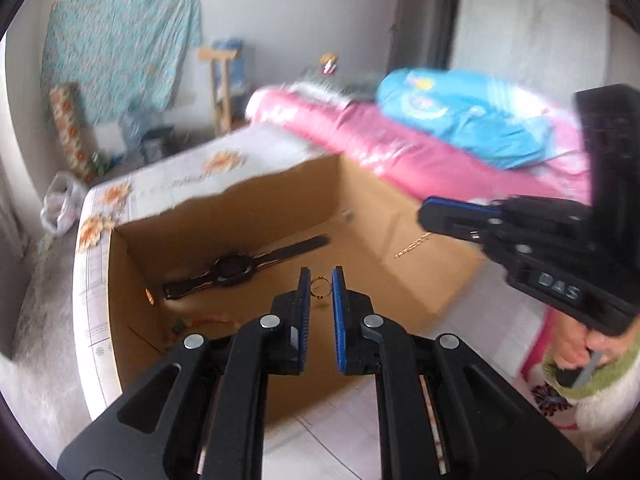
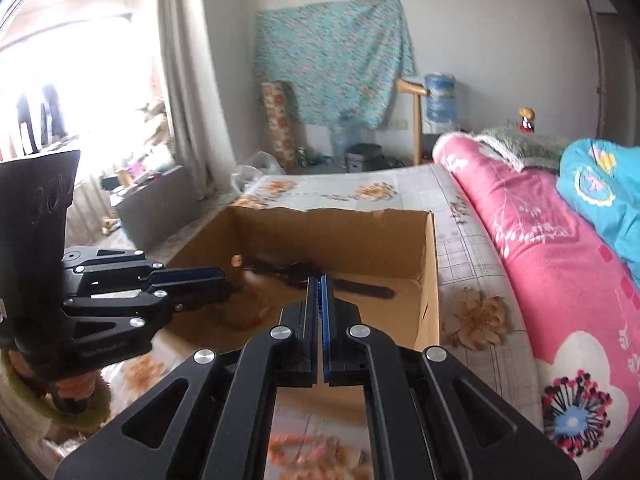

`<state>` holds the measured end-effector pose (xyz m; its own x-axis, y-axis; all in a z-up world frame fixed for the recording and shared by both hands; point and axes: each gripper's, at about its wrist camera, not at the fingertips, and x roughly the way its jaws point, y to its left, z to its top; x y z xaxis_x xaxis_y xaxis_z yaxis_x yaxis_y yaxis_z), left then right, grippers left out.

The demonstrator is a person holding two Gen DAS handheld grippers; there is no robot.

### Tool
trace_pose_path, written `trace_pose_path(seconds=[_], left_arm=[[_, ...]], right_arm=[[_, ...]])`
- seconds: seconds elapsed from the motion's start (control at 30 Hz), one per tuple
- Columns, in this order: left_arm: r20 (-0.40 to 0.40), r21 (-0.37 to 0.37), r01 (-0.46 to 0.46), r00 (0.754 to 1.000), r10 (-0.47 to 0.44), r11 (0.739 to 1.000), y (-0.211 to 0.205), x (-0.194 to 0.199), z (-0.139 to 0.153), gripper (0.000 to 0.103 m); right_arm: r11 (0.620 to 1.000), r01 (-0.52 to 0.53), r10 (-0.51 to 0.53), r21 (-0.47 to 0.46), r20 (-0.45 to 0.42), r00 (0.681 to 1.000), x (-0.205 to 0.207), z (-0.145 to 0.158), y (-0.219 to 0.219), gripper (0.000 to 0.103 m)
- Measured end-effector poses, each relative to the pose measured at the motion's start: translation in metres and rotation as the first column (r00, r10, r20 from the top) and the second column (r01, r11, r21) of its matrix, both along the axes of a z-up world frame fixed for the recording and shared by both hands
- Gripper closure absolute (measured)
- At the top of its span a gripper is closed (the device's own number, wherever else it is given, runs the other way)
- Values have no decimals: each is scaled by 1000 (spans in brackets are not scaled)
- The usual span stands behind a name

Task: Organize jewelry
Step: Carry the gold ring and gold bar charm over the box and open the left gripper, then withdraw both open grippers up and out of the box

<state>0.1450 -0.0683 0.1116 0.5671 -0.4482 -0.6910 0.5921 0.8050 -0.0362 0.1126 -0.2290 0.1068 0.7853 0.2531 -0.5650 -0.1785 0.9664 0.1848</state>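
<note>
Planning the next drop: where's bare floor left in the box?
Free: box floor between the watch and right wall, past the ring; near-right corner too. Crowded: left side, watch lying across, small pieces at near-left corner. Gold chain hangs from right gripper over right wall.

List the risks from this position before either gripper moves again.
1. The ring sits between the left gripper fingers with gaps either side; it may already be dropping.
2. The gold chain dangles below the right gripper near the cardboard box wall and may snag or land outside.
</note>
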Motion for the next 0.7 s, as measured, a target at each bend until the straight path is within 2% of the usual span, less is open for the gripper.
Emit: trace_pose_path(seconds=[0.13,0.23,0.27,0.3,0.37,0.43,0.5,0.7], left_arm=[[-78,46,-66,995,69,997,-4,38,-16,93],[-95,76,-120,987,127,990,-2,50,-23,92],[-95,83,-129,986,137,988,-1,51,-24,88],[-95,89,-135,985,143,987,-1,52,-26,82],[-90,96,-144,984,153,985,1,50,-28,75],[-82,105,-147,984,156,984,0,47,-30,72],[-72,106,-153,984,161,983,0,44,-29,68],[-33,89,-167,985,170,982,3,34,-19,58]], right_arm=[[999,47,-47,4,-81,996,34,-18,-6,101],[997,80,-80,3,-111,991,46,-26,-12,98],[996,86,-85,6,-109,990,48,-27,-14,95],[996,90,-88,13,-108,990,49,-28,-15,85],[995,98,-95,29,-99,991,45,-28,-17,72],[994,102,-100,27,-89,991,40,-27,-16,70],[994,100,-96,41,-84,992,38,-25,-17,63],[991,112,-109,71,-45,993,27,-11,-22,50]])
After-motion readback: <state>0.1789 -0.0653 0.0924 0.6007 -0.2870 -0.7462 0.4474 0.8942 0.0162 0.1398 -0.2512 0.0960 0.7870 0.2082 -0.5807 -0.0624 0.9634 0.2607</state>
